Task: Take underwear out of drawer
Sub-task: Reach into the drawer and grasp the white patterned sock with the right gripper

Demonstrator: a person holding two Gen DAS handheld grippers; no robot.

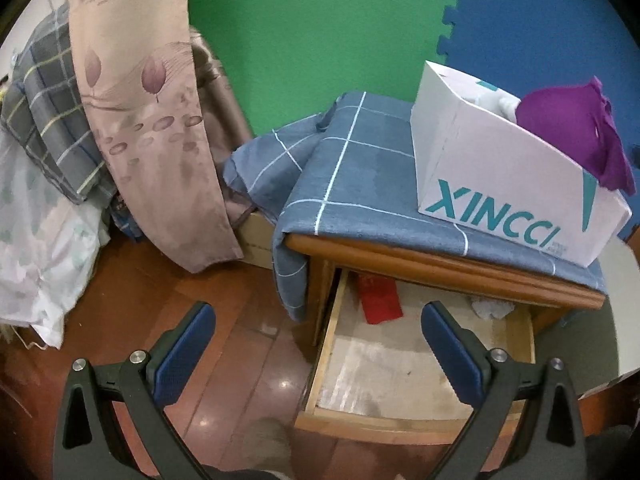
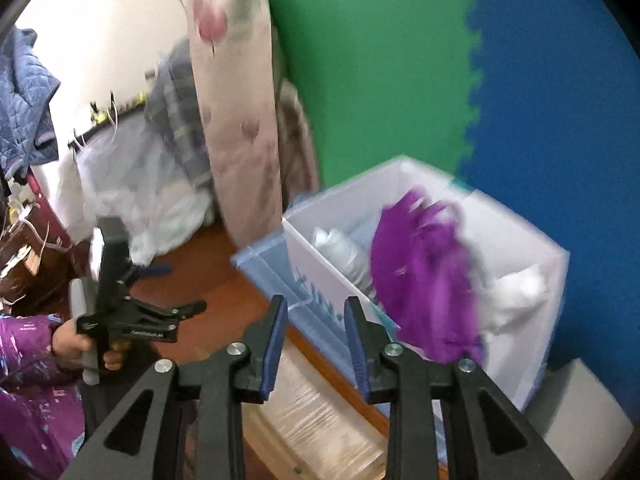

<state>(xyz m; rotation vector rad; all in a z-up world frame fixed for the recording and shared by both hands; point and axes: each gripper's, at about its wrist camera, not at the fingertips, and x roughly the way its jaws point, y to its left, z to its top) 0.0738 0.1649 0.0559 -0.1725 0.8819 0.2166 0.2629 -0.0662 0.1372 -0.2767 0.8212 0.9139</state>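
The wooden drawer of the nightstand stands pulled open, with a red item and a crumpled white piece at its back. Purple underwear lies in the white XINCCI box on top of the nightstand, draped over its rim; it also shows in the right wrist view, blurred. My left gripper is open and empty above the drawer's left front corner. My right gripper is open with a narrow gap, empty, just in front of the box. The left gripper also shows in the right wrist view.
A blue checked cloth covers the nightstand top. A floral mattress leans at left with bedding piles beside it. Green and blue foam mats line the wall. The floor is brown wood.
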